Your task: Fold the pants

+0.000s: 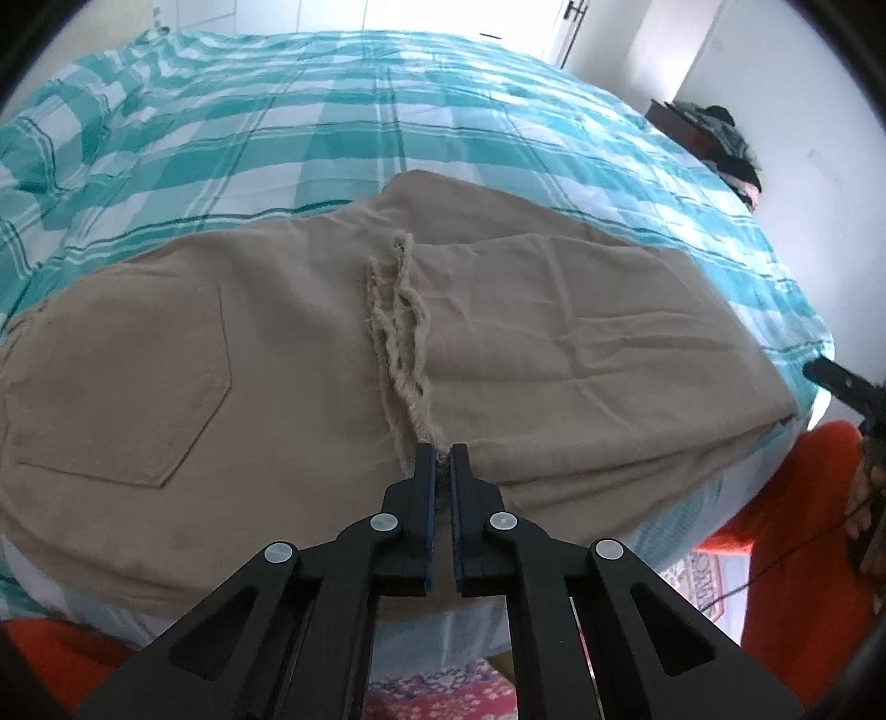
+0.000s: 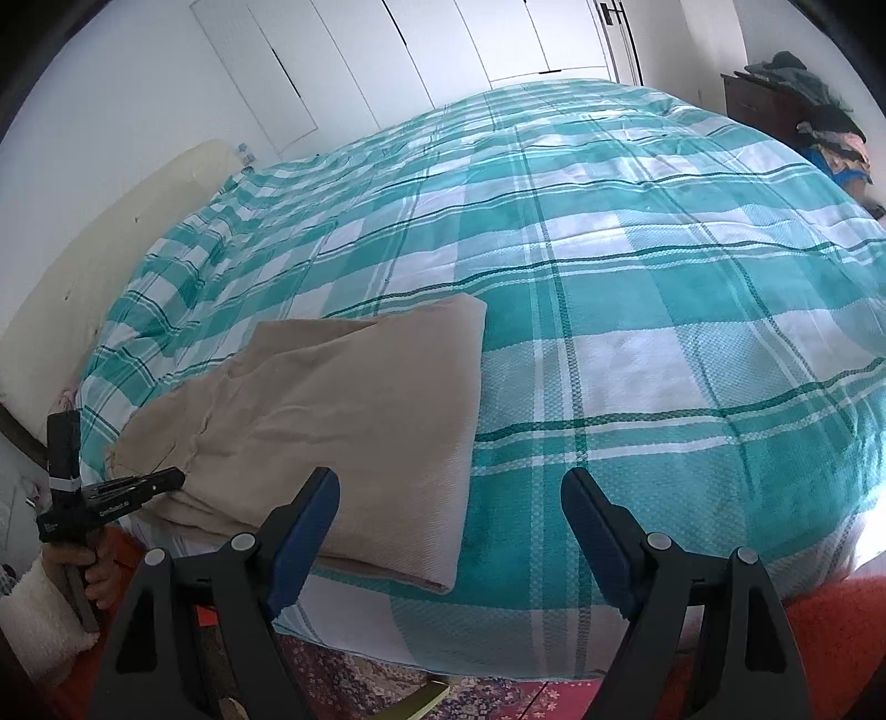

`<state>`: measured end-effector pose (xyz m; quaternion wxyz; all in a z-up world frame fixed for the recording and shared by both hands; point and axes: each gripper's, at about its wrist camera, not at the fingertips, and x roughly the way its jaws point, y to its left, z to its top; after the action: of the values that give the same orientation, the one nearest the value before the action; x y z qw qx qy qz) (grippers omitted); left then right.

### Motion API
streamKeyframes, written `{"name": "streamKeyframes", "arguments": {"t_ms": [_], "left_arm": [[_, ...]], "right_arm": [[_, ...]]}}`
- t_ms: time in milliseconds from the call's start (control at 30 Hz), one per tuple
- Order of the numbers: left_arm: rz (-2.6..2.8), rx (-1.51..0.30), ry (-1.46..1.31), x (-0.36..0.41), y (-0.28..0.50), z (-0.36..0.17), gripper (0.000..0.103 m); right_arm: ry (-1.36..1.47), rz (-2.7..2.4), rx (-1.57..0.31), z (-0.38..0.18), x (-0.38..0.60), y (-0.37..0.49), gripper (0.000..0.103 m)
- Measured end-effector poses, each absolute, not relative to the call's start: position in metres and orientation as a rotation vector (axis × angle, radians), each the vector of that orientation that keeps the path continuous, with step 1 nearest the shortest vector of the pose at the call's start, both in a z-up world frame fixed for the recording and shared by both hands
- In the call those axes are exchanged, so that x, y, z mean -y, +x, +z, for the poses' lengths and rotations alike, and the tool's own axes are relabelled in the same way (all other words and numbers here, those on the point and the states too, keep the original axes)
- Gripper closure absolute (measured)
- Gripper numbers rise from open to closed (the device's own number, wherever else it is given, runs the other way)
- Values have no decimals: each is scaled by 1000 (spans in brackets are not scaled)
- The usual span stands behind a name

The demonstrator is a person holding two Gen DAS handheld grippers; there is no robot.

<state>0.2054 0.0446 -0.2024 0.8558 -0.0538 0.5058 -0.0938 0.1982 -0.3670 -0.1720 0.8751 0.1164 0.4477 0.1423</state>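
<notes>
Left gripper clenched on frayed hem of folded beige pants; right gripper released, pants at its 10 o'clock.

Right gripper at bottom centre, fingers spread wide, nothing between them, hovering over the near edge of the bed with its teal-and-white checked cover. Folded beige pants lie on the cover at lower left, folded edge toward frame centre; left finger overlaps the pants' near corner in the picture, contact unclear. Left gripper at far left, held by a hand in a white fuzzy sleeve, tip at the pants' left edge. White wardrobe doors along the top. Dark dresser with piled clothes, upper right.
</notes>
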Motion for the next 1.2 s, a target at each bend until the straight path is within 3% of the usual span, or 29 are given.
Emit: {"name": "streamKeyframes", "arguments": {"t_ms": [333,400,467,500,533,600,633,867,1033,1200], "left_arm": [[-188,-1106,-74,-40,201,-206,100],[-158,-1122,-97,-46,201,-206,97],[-127,-1118,-141,-54,200,-199,92],[-115,-1106,-157,-57,198,-193,77],[-99,-1084,-169,-60,197,-185,53],[-62,-1011,-183,-62,195,-166,31],[-57,-969,-196,-60,198,-154,26],[-157,-936,-131,6,257,-137,22],[-144,-1093,35,58,277,-191,22],[-102,-1160,50,41,238,-222,26]], "right_arm": [[70,443,-913,-161,317,214,21],[94,594,-933,-173,298,217,35],[109,657,-1011,-191,286,221,40],[94,656,-1045,-201,281,222,40],[72,652,-1052,-206,277,218,40],[52,663,-1045,-207,276,213,40],[52,669,-1046,-207,277,212,40],[39,660,-1046,-214,279,207,40],[21,655,-1034,-213,276,205,40],[34,658,-1042,-214,279,205,40]]}}
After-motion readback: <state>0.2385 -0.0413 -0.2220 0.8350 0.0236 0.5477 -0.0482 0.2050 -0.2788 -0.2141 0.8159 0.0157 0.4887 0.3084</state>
